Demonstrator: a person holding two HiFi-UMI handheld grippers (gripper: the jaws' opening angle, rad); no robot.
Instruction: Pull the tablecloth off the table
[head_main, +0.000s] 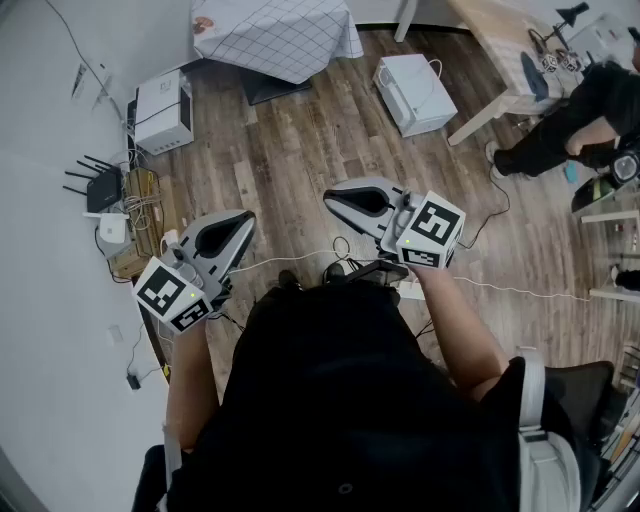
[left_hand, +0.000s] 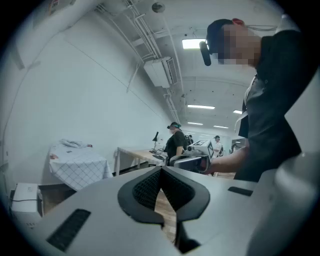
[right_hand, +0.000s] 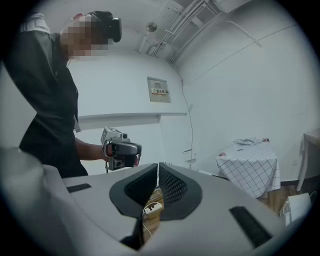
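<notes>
- The tablecloth (head_main: 275, 35) lies at the top of the head view, a little left of centre. It is draped over its small table, which it hides completely. I judge the task not yet begun: nothing has been pulled and the whole pull is left.
- The cloth is white with a thin dark grid and reads as soft fabric. It lies flat on top, then falls in loose folds, with the corners hanging lowest. In the left gripper view a pale crumpled bundle (left_hand: 74, 143) sits on top of it, and I cannot tell what that is.
- The cloth is well apart from both tools, with a stretch of wood-plank floor (head_main: 300, 150) between them. The planks are matte and streaked in mixed browns.
- The left gripper (head_main: 236, 224) has its jaws pressed together on nothing. Its black mesh-textured pads meet in a seam, set in smooth grey moulded shells.
- The right gripper (head_main: 343, 198) is likewise closed and empty, and only floor and a cable show behind its pads. It carries the same boxy marker cube.
- Further out are a white box-shaped unit (head_main: 413, 92) right of the cloth and another white boxy device (head_main: 162, 110) at the left wall. A pale wooden bench (head_main: 500, 50) stands at the upper right, with a person seated beside it.
</notes>
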